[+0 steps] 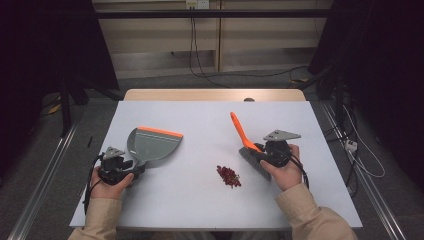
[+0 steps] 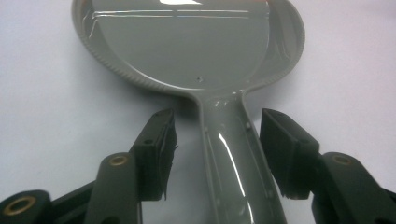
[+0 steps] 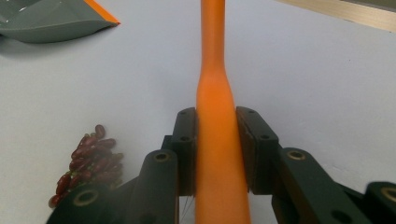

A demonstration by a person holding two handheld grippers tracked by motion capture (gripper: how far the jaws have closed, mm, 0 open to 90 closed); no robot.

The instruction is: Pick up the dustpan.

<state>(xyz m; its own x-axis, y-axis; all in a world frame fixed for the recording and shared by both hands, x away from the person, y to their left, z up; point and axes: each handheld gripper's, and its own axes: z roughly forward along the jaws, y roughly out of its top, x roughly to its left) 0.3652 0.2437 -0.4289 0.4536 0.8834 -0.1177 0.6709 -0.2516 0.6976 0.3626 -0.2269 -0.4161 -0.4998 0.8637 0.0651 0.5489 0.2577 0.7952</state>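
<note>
White counter (image 1: 200,200), dark room behind. Step: gripping tools for sweeping. Right gripper (image 3: 215,149) clenched on orange-handled brush (image 3: 215,116). Left gripper (image 2: 217,154) straddling grey plastic dustpan (image 2: 187,51) handle, pads not touching. Small red bean pile (image 1: 228,176) between tools. Next: clamp handle squarely.

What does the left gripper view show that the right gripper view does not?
Left gripper view alone: the dustpan's grey handle lying between the left gripper's open fingers, with a gap on each side, and the inside of its pan.

Right gripper view alone: the right gripper shut on the brush's orange handle, and a pile of red beans on the table.

Both: the dustpan and the white table.
</note>
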